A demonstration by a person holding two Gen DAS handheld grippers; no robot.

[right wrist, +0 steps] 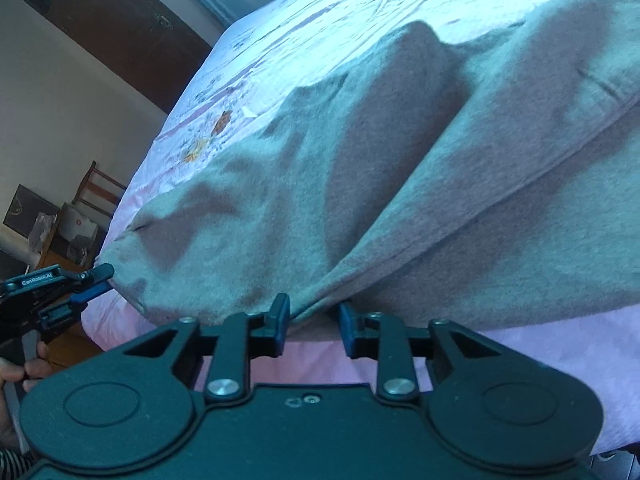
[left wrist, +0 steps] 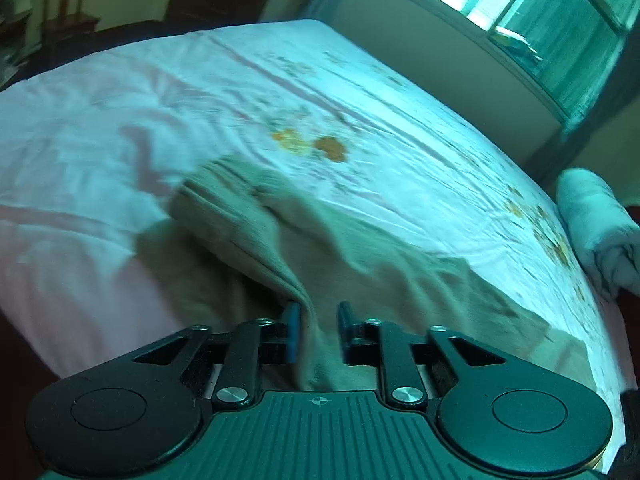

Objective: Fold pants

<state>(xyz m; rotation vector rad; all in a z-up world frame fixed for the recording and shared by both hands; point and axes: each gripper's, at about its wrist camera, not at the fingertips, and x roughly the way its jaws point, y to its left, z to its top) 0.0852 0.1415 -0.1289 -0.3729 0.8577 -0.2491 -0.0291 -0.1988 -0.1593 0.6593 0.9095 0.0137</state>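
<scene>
A bed (left wrist: 360, 92) filled most of both views, covered by a pale pink sheet (right wrist: 540, 360) printed with small orange and yellow flowers (left wrist: 308, 144). The left wrist picture was blurred by motion.

On the bed lay the pants (right wrist: 360, 184), a grey-beige soft fabric spread near the edge of the mattress, heaped in broad folds with one raised ridge in the middle and a stitched hem or seam running along the upper right part. In the left wrist view the pants (left wrist: 320, 248) draped from a striped or ribbed band toward the camera, down to the gripper.

Beyond the bed stood a dark wooden door (right wrist: 116, 28), a window (left wrist: 532, 8) with bright daylight, a wooden chair (right wrist: 96, 192), and a rolled white cloth (left wrist: 596, 224) at the bed's side.

The right gripper (right wrist: 314, 320) sat at the near edge of the pants; its jaws stood partly apart with a pinched fold of fabric running between the blue pads (right wrist: 280, 316). The left gripper (left wrist: 318, 328) likewise had its jaws partly apart, with a hanging fold of the pants between them. Seen from the right wrist, the left gripper (right wrist: 98, 280) held a corner of the pants at the mattress edge, and the person's left hand (right wrist: 24, 368) gripped its handle.
</scene>
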